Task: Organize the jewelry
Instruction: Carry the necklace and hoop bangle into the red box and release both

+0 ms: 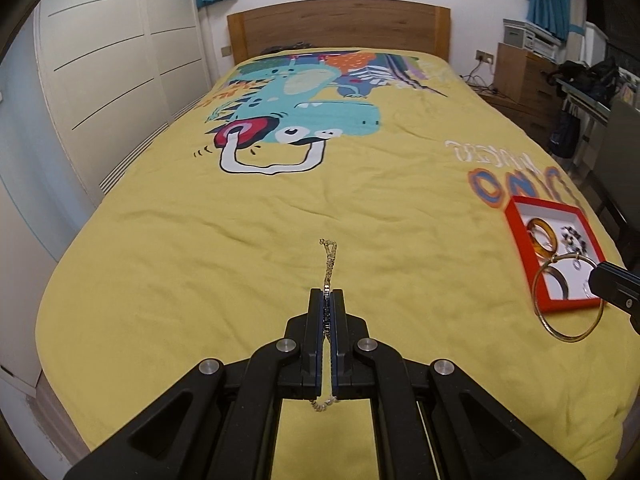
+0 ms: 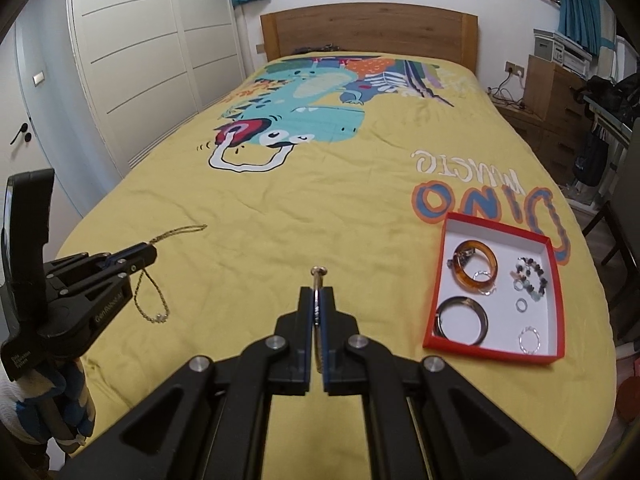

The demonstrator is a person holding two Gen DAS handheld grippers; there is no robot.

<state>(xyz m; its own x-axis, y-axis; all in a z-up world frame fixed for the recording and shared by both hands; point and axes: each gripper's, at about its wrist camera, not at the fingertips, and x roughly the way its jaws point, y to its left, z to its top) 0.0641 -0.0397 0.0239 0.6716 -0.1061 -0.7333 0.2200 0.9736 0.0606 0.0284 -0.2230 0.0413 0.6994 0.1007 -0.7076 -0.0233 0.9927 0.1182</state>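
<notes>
Two grippers: both loaded, both over the bed point(image 2: 280, 208).
Left gripper point(image 1: 327, 296): jaws clamped on the chain point(image 1: 329, 264); in the right view one end trails forward toward the headboard, the other hangs in a loop below the jaws, apparently brushing the cover.
Right gripper point(image 2: 318, 294): jaws clamped on the hoop point(image 1: 570, 298), a thin gold ring with a small loop at the tip.
Box point(image 2: 434, 300): red, white inside, right of the right gripper, near the bed's edge; bangles, rings and beads already in it.
Chain axis: roughly along the left fingers.
Hoop: in the left view it overlaps the box's near corner, face toward that camera.
Step, my guess: drop the hoop into the box.
How: centre it over a bare patch, lower, then release; lift the chain's loop clear before carrying it across.
</notes>
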